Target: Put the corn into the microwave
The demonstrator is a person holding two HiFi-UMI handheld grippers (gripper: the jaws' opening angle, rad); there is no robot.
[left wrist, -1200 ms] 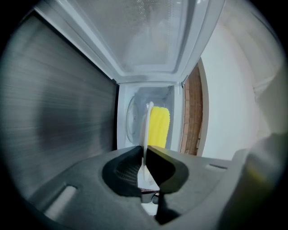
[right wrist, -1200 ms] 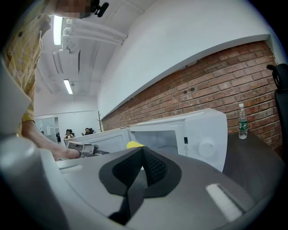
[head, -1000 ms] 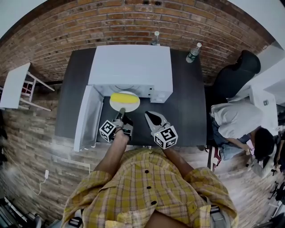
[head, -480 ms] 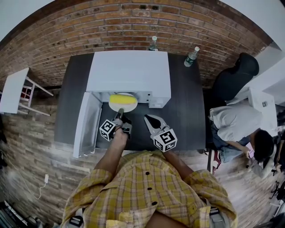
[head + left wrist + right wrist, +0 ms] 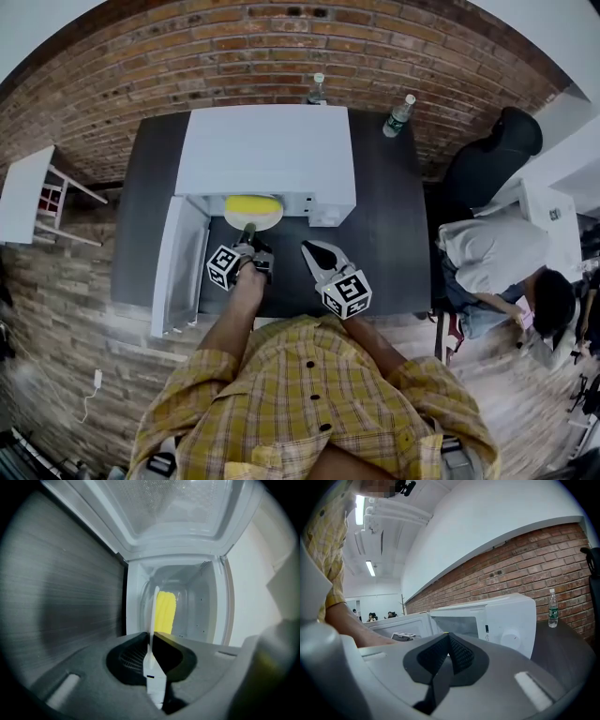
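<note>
Left hand-held gripper (image 5: 151, 641) grasps the plate (image 5: 153, 613) rim; corn (image 5: 165, 613) lies just beyond the jaws, inside the microwave (image 5: 272, 150). Right hand-held gripper (image 5: 447, 638): clenched, empty. Plate sits deeper than before.

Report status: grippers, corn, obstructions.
Left gripper shut on round white plate. Yellow corn cob on plate, partly inside white microwave, door open. Right gripper shut, empty. Nothing blocking.

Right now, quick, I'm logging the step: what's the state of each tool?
Left tool: closed on the plate rim, corn on it.
Right tool: closed, holding nothing.
</note>
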